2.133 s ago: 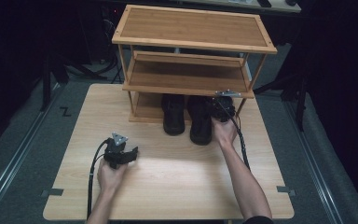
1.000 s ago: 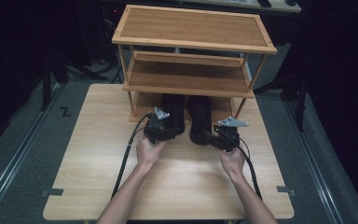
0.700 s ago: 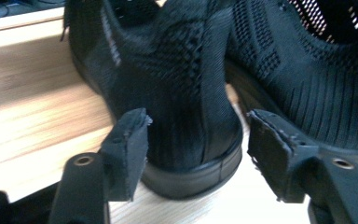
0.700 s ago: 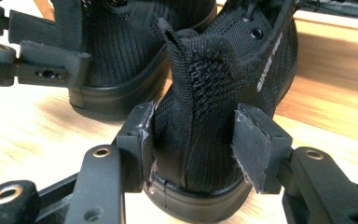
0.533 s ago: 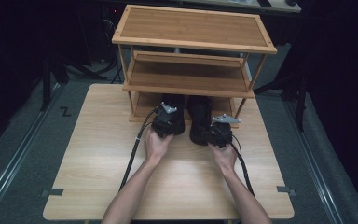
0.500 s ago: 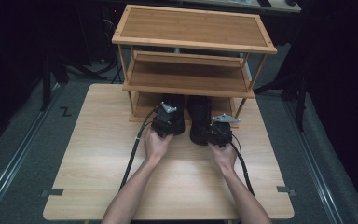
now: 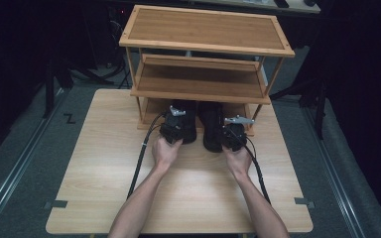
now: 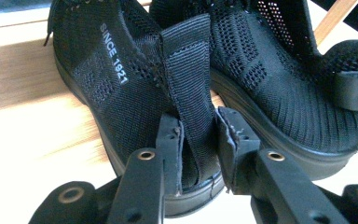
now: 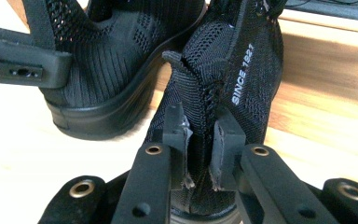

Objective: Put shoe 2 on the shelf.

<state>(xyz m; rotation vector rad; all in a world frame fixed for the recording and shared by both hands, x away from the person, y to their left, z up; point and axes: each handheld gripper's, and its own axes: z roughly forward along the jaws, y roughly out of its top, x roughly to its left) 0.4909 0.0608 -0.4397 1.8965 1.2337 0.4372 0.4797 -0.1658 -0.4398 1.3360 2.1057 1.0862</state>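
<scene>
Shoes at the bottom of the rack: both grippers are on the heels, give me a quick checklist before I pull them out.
1. Left gripper straddles the left shoe heel strap: ok.
2. Left gripper fully clamped: cannot tell, a small gap shows at one pad.
3. Right gripper closed on the right shoe heel ridge: ok.
4. Shoes flat on the table: ok.
5. Pull path toward the person free: ok.
6. Toes free of the rack shelf: cannot tell, hidden.

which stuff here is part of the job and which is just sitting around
In the job:
- left shoe, heel strap between the left hand-held gripper jaws
- right shoe, heel pinched by the right hand-held gripper

Just there:
- wooden rack, upper shelves bare
- table
- tape marks at the table edge
</scene>
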